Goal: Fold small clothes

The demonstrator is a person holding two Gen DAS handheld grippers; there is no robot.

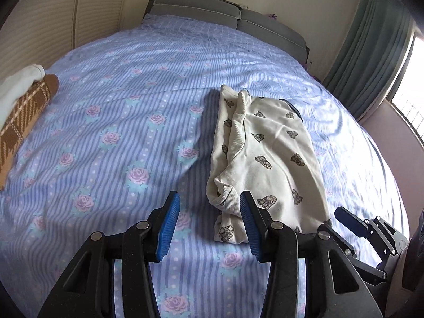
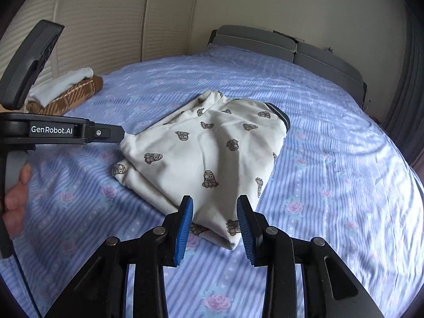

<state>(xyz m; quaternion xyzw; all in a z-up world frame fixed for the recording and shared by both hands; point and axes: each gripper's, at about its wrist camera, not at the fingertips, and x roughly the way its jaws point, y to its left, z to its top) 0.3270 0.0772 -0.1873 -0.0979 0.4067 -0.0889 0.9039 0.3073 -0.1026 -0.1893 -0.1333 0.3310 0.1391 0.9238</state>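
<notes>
- The fingers (image 1: pixel 169 220) of the left gripper (image 1: pixel 209 198) stand apart with blue ribbed pads facing each other; nothing lies between them, only the bedsheet below the gap.
- The left gripper hangs just over the near left corner of the cream garment (image 1: pixel 265 156); its right finger overlaps the garment's near edge in the left wrist view, though I cannot tell whether it touches the cloth.
- The fingers (image 2: pixel 185 225) of the right gripper (image 2: pixel 214 202) are likewise spread, empty, and poised over the near end of the cream garment (image 2: pixel 206 148).
- In the right wrist view the left gripper's body, marked "GenRobot.AI", reaches in from the left edge, with its tip at the garment's far left corner; the person's hand (image 2: pixel 16 201) grips its handle.
- The cream garment, printed with small grey cartoon figures, lies folded into a rough rectangle on the bed (image 1: pixel 119 122), right of the middle; a dark collar edge shows at its far right end.
- The bed carries a blue striped sheet with pink roses.
- A folded brown checked garment (image 1: pixel 21 122) with a white garment (image 1: pixel 16 87) on top sits at the bed's left edge, well apart from the cream one.
- A grey headboard (image 1: pixel 201 10) stands at the far end; green curtains (image 1: pixel 368 61) hang at the right by a bright window.
</notes>
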